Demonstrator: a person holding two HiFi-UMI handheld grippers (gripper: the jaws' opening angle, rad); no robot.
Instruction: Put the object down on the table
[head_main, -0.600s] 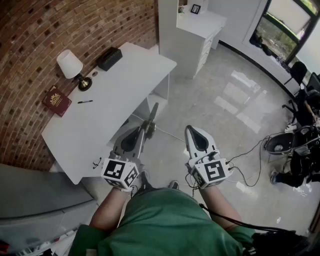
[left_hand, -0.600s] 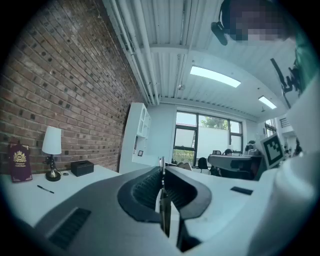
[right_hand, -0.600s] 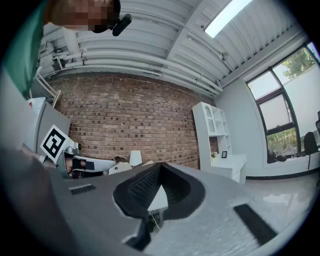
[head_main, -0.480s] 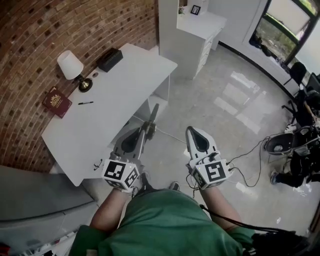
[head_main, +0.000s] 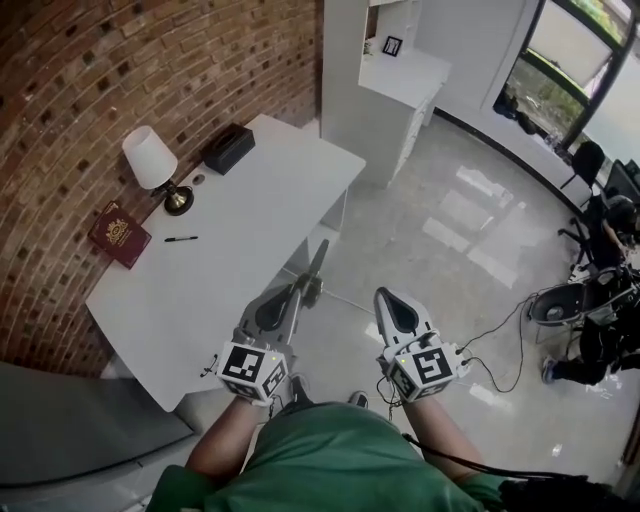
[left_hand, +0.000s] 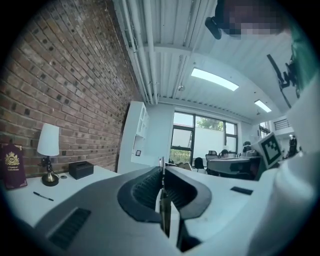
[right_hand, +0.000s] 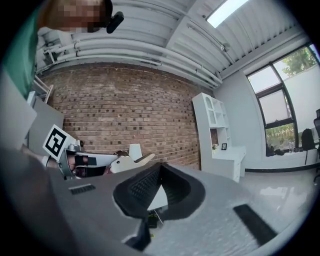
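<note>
My left gripper (head_main: 298, 289) is shut on a thin flat grey object (head_main: 312, 268) that sticks out ahead of the jaws. It hangs over the floor just off the near right edge of the white table (head_main: 230, 240). In the left gripper view the object (left_hand: 162, 200) shows edge-on, pinched between the pads of that gripper (left_hand: 161, 172). My right gripper (head_main: 386, 294) is level beside it, shut with nothing in it. The right gripper view has its own jaw tips (right_hand: 159, 167) touching and the held object (right_hand: 132, 162) off to the left.
On the table stand a white lamp (head_main: 152, 165), a black box (head_main: 229, 148), a red book (head_main: 119, 232) and a pen (head_main: 181, 239). A white cabinet (head_main: 390, 70) stands behind it. Cables (head_main: 500, 340) and chairs (head_main: 590, 300) are on the right, and a grey block (head_main: 80, 430) lower left.
The whole view has slid down a little, so table and grippers sit lower in the picture. Relative to the table both grippers have barely moved, and the left one still holds the object.
</note>
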